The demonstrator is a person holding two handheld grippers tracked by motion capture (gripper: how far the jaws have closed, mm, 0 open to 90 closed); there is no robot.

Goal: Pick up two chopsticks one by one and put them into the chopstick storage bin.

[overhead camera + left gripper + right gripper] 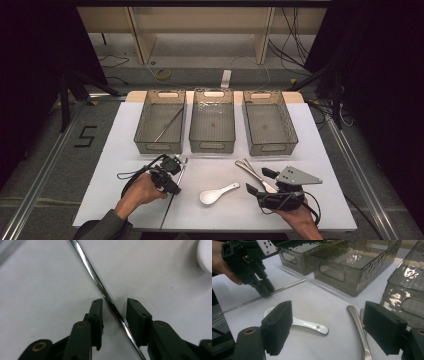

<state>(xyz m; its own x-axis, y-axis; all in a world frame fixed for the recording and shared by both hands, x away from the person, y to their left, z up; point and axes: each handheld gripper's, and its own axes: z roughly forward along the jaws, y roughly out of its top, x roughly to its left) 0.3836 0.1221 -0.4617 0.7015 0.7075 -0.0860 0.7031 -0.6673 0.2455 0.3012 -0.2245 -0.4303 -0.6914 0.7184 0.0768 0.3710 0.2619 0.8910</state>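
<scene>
the thin metal rod (105, 293) lies flat on the white counter (310, 150) toward its near left corner, running from the near edge up toward the left bin. in my left gripper view it passes diagonally between the two jaws of the left hand-held gripper (114, 307), which stand apart on either side of it with a gap showing; the pads are not pressed on it, so i read that hand-held gripper as open around the rod. from the right gripper view the left hand-held gripper (265, 291) has its tips down at the rod (287, 287), with the left hand (222, 263) behind it.

just beside the rod, toward the middle of the near edge, lies a white spoon (216, 194), bowl toward the near edge. to its right lie metal tongs (255, 174), angled toward the far left.

my right hand-held gripper (259, 181) sits near the near right corner, held by the right hand (295, 216), with a grey three-cornered plate on top. in its own view the jaws stand wide apart with nothing between them, the spoon (307, 325) and tongs (359, 330) lying beyond.

along the far edge of the counter stand three smoky translucent bins: the left bin (145, 127) holds a second thin rod (169, 124); the middle bin (196, 122) and right bin (287, 125) look empty.
</scene>
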